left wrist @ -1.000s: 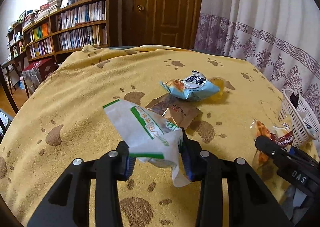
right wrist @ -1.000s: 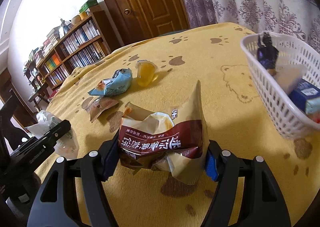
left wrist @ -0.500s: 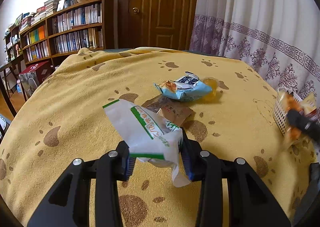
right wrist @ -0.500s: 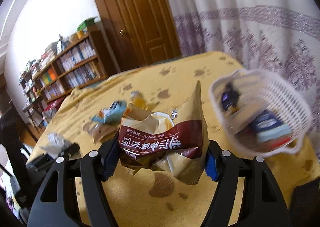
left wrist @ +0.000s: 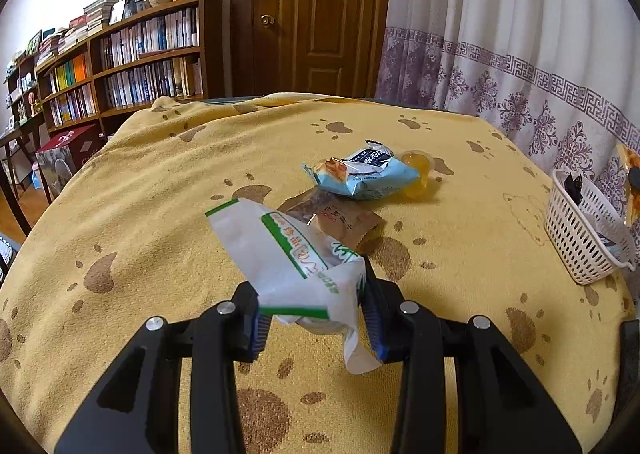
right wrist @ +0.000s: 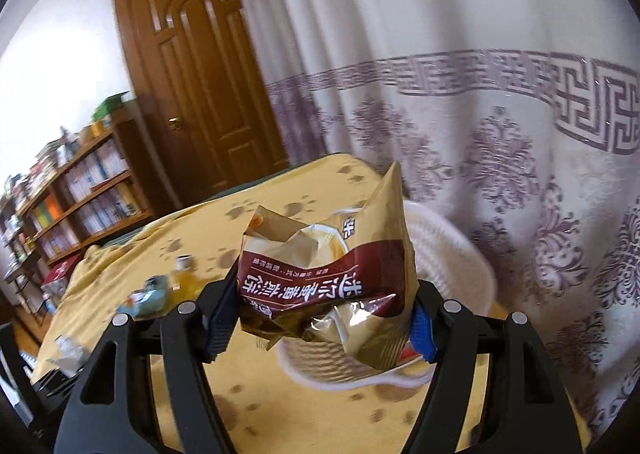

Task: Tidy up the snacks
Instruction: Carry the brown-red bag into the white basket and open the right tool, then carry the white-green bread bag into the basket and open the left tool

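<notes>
My left gripper is shut on a white and green snack packet, held just above the yellow paw-print cloth. My right gripper is shut on a crumpled tan and maroon snack bag, raised in front of and above the white plastic basket, which the bag partly hides. That basket stands at the table's right edge in the left wrist view and holds a few wrapped snacks. A light blue packet, an orange jelly cup and a brown packet lie mid-table.
A patterned curtain hangs close behind the basket. A wooden door and full bookshelves stand beyond the table's far edge. Bare cloth spreads to the left of the loose packets.
My right gripper has risen with the tan bag and swung right, from over the cloth to above the basket. The left gripper and its white packet have stayed put.
</notes>
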Demonstrator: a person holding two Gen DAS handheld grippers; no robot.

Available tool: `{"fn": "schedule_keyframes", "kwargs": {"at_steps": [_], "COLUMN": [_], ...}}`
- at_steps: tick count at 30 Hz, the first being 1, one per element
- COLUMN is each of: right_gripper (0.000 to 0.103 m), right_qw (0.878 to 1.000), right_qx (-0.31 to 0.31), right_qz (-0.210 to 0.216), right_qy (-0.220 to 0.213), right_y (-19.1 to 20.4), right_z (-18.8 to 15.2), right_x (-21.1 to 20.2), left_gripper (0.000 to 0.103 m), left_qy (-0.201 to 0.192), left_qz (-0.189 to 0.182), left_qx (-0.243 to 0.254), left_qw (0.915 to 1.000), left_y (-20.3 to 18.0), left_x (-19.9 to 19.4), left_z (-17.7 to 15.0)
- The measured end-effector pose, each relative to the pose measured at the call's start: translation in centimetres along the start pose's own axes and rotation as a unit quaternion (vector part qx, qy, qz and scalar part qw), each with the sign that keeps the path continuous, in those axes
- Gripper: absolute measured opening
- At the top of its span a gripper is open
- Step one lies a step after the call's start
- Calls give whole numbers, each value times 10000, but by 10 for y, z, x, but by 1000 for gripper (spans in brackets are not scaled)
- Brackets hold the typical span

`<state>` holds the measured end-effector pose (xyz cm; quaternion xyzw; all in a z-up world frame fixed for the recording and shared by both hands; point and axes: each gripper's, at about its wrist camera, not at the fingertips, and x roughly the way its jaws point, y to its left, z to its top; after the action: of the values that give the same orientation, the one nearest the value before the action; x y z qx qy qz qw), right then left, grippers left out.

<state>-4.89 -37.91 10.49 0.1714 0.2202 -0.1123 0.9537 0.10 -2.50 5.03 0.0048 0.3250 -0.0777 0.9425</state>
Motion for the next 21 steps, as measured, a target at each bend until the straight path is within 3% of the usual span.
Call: {"fn": "schedule_keyframes", "kwargs": {"at_steps": [4,7,21], "right_gripper": [73,81,81], "right_qw": [9997,9991,9986], "right_qx": [110,299,368], "right_qz": [-141,-257,-379], "right_qy": [190,166,-40], "right_y": [-21,-34,-48], "right_z": [4,3,-21], "right_x": [18,22,1], "left_gripper": [39,39,39], "left_qy": [15,25,145], "left_qz": [1,14,-223], "left_qx": [26,25,-70], "left_qw": [10000,10000,9996], "left_y": [-2,-1,-5], "left_x": [2,3,5], "left_z": [-1,-1,-1]}}
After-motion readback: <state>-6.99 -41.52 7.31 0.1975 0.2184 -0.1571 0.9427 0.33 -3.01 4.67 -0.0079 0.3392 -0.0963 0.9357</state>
